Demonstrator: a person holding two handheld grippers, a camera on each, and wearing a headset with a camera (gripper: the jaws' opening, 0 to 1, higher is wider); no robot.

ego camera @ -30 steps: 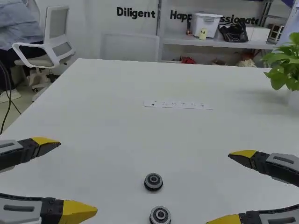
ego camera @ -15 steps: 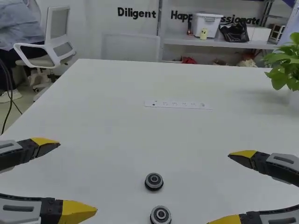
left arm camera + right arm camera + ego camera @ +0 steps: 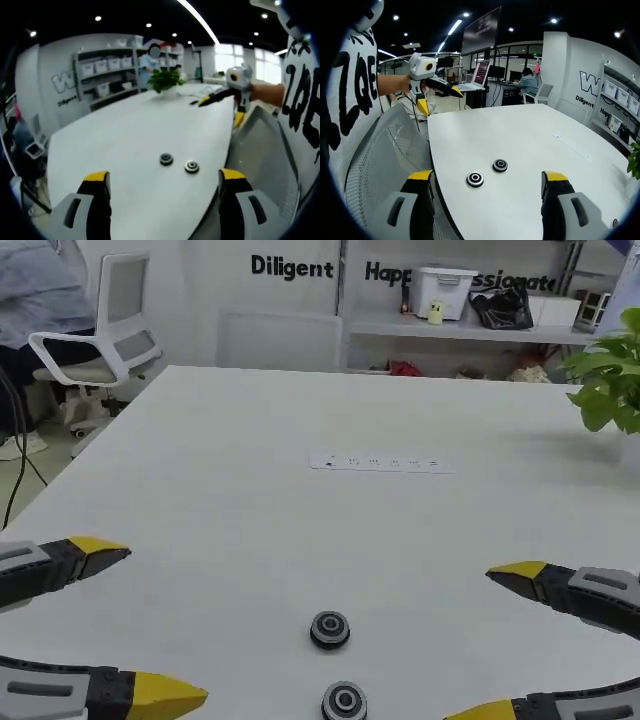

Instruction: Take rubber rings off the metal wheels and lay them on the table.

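**Both claws released, two wheels waiting.** The left gripper sits at the lower left of the head view and the right gripper at the lower right. Each has its yellow-tipped jaws spread wide with nothing between them, and both hang over the near edge of the white table.

Low in the centre of the frame, between the two claws, the metal wheels lie flat on the tabletop. The farther wheel sits just above the nearer wheel, which lies at the bottom edge. The two are close together but not touching.

Each wheel shows a dark outer band, most likely its rubber ring. At this size, ring and metal cannot be told apart with certainty. Further up the table are a socket strip at mid-frame, a plant at the upper right and a chair at the upper left.

The job looks to be at its opening step. Neither wheel appears stripped, and neither claw is touching one.

The next move calls for both grippers to come in toward the bottom centre. One would need to narrow its jaws and steady a wheel. The other would pinch the edge of the band and peel it off. The wheels are small and low and may skid on the smooth top, so the hold should be firm before any pull.
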